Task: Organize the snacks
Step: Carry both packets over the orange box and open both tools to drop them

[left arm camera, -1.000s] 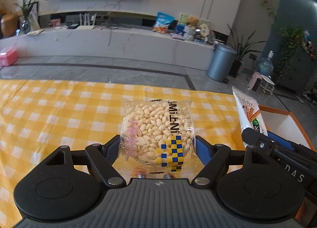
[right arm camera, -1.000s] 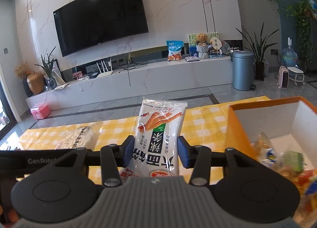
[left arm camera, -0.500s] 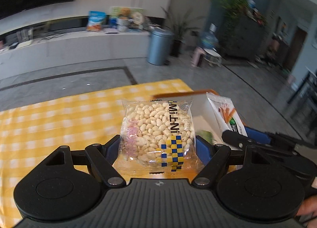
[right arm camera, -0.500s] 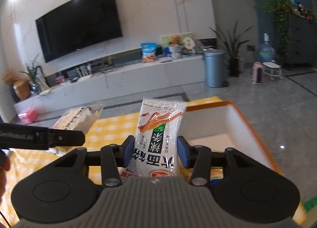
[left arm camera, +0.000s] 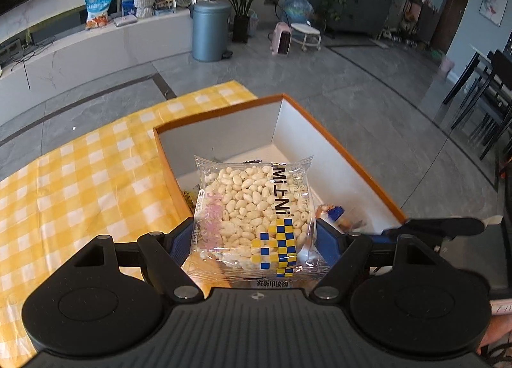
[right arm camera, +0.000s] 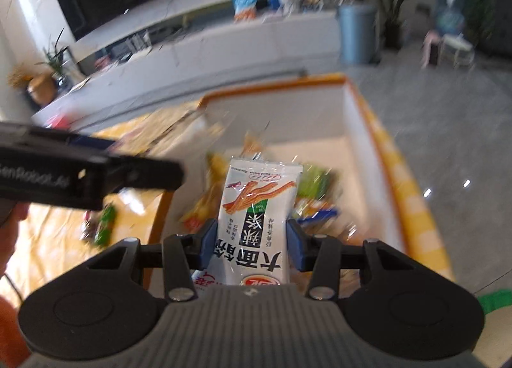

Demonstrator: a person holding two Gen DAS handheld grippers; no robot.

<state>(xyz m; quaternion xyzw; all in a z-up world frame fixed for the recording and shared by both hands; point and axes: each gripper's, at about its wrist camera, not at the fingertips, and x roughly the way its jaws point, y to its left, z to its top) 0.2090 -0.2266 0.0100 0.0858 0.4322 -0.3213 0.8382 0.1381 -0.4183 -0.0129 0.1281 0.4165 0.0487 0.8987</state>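
**A:** What am I looking at, biggest thing first?

**B:** I'm seeing the table in a yellow checked cloth (left arm camera: 80, 195). The orange-rimmed box (left arm camera: 336, 144) is sitting at the table's far right corner, white inside, loose snack packets (right arm camera: 316, 189) lying on its floor.

**A:** Left side?

**B:** I'm holding the left gripper (left arm camera: 254, 241) over the box's near-left part. Its blue pads are pressing on both side edges of the clear puffed-rice packet (left arm camera: 252, 211), so it's clamped and carried clear of the box floor. The packet is standing nearly upright, its yellow-and-blue check band toward the camera.

**A:** Right side?

**B:** The right gripper (right arm camera: 251, 245) is gripping the white noodle-stick packet (right arm camera: 259, 214) between its pads, fingers closed only as far as the packet's width. It's hanging above the snacks inside the box, near the left wall. That view is smearing badly, so I'm not reading the contents below it.

**A:** Anything outside the box?

**B:** A small green packet (right arm camera: 104, 224) is lying on the cloth just beside the box's left wall. The left tool's black body is crossing the right view's left edge.
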